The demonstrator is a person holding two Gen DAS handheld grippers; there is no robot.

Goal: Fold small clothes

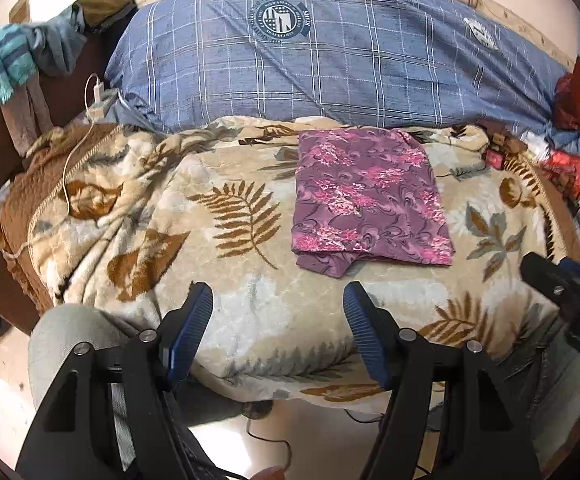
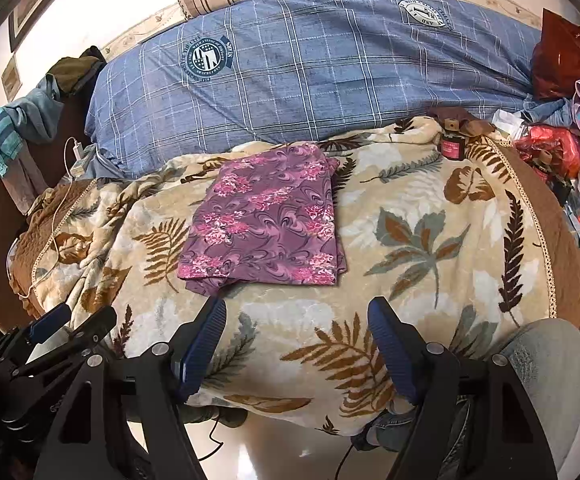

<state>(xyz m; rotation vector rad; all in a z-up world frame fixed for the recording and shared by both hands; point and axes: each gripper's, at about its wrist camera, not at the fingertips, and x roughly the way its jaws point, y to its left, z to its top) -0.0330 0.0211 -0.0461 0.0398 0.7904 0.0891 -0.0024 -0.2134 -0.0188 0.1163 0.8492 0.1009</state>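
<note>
I see the purple cloth (image 1: pixel 370 200) lying folded flat on the leaf blanket (image 1: pixel 249 320) of the bed, just before the blue duvet (image 1: pixel 330 60). My left gripper (image 1: pixel 277 336) hangs at the blanket's near edge, fingers wide and holding nothing. My right gripper (image 2: pixel 298 344) hangs beside it, fingers wide too, clear of the cloth.

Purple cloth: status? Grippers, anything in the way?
Left gripper and right gripper open, empty, short of the cloth. Purple cloth folded flat on the blanket. Nothing on it.
</note>
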